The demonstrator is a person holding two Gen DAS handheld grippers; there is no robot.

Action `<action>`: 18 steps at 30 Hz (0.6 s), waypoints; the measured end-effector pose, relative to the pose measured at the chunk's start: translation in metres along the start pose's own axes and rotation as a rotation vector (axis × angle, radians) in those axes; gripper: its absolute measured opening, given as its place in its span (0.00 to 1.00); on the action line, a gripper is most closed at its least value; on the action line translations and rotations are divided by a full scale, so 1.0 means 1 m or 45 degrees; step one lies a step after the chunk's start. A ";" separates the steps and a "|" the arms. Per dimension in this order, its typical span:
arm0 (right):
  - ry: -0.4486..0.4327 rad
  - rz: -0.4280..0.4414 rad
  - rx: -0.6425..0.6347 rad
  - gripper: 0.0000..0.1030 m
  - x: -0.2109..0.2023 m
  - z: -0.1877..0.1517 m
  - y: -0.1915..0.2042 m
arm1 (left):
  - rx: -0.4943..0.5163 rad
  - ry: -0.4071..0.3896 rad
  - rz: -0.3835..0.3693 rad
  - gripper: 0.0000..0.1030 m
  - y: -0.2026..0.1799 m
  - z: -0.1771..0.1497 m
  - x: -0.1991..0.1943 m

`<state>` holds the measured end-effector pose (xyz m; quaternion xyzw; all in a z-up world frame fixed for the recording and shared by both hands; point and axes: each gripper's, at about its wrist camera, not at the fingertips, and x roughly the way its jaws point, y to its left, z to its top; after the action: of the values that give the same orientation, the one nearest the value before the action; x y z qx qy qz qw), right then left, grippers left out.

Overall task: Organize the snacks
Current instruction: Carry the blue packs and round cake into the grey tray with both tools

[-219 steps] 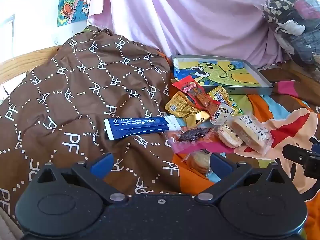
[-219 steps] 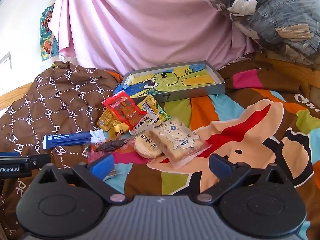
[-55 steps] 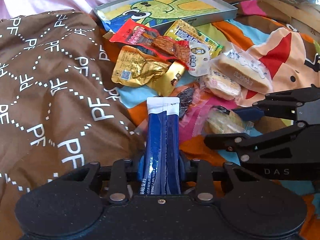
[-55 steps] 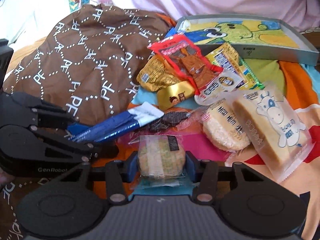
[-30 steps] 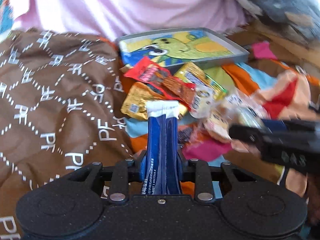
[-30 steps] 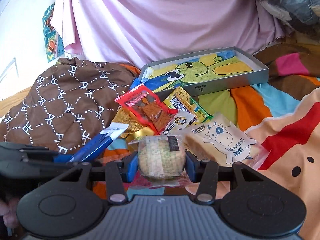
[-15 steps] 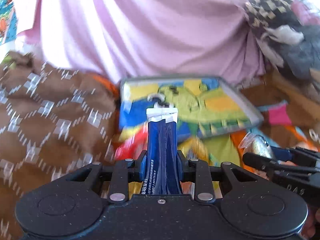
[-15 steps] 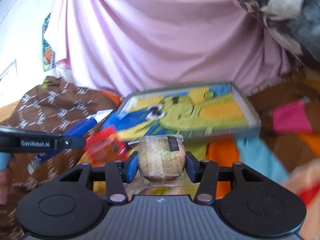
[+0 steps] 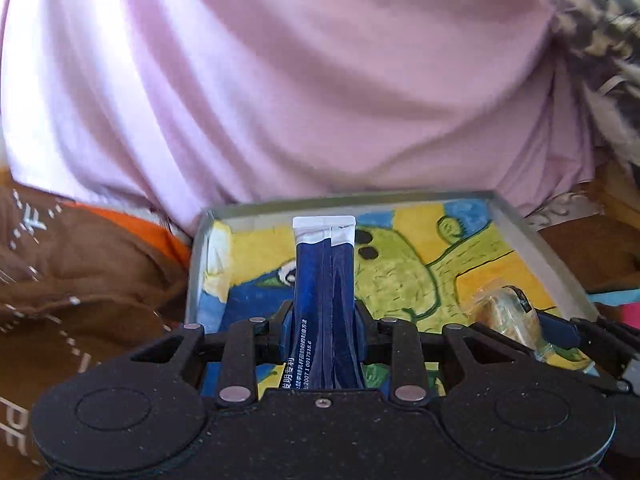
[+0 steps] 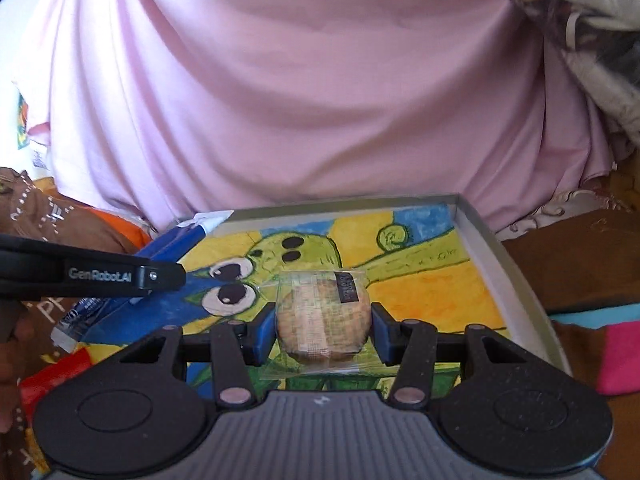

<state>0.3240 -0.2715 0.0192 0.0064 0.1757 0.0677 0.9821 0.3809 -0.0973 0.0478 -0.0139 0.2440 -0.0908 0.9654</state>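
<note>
**Both tools loaded over the frog tray**

Your left tool point(image 9: 325, 322) is pinching a long blue stick sachet point(image 9: 324, 280) between its blue pads, the white-sealed end pointing forward. The sachet hangs over the left half of the grey-rimmed tray point(image 9: 524, 224), above the blue and yellow part of the painted frog picture on the tray floor. From your right wrist view the same sachet point(image 10: 160, 256) crosses the tray's near left corner at a slant, with the left tool's point(image 10: 176, 276) black finger lying over it.

Your right tool point(image 10: 323, 326) is closed on a round biscuit in a clear wrapper point(image 10: 323, 316), a small dark label at its upper right. It sits over the middle of the tray point(image 10: 484, 236), in front of the frog's face; whether the wrapper touches the tray floor cannot be told. In the left wrist view the biscuit point(image 9: 504, 316) shows at the tray's right side.

The tray lies on the bed, its far edge against draped pink fabric point(image 10: 320, 100). A brown patterned blanket point(image 9: 80, 280) lies bunched to the tray's left.
</note>
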 end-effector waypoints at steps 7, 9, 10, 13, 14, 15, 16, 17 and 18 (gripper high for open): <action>0.068 -0.035 0.001 0.52 0.020 -0.012 0.000 | 0.008 0.089 0.026 0.31 0.000 -0.014 0.026; 0.073 -0.045 0.011 0.52 0.020 -0.015 -0.001 | -0.011 0.123 0.022 0.31 0.001 -0.018 0.031; 0.075 -0.048 0.019 0.52 0.020 -0.016 -0.001 | -0.035 0.151 0.011 0.32 0.003 -0.019 0.034; 0.060 -0.057 0.010 0.54 0.018 -0.018 0.000 | -0.104 0.210 0.004 0.35 0.010 -0.024 0.037; 0.054 -0.060 0.003 0.56 0.016 -0.018 0.002 | -0.111 0.210 0.010 0.36 0.011 -0.025 0.036; 0.050 -0.058 -0.006 0.60 0.015 -0.018 0.003 | -0.114 0.208 0.014 0.40 0.012 -0.025 0.034; 0.046 -0.055 -0.015 0.64 0.013 -0.017 0.005 | -0.114 0.207 0.012 0.48 0.013 -0.025 0.032; 0.037 -0.053 -0.028 0.72 0.010 -0.016 0.006 | -0.111 0.203 0.009 0.53 0.013 -0.024 0.029; 0.027 -0.055 -0.040 0.79 0.007 -0.016 0.008 | -0.108 0.193 0.007 0.63 0.014 -0.023 0.024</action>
<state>0.3240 -0.2628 0.0020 -0.0137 0.1853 0.0492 0.9814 0.3935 -0.0876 0.0149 -0.0472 0.3200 -0.0784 0.9430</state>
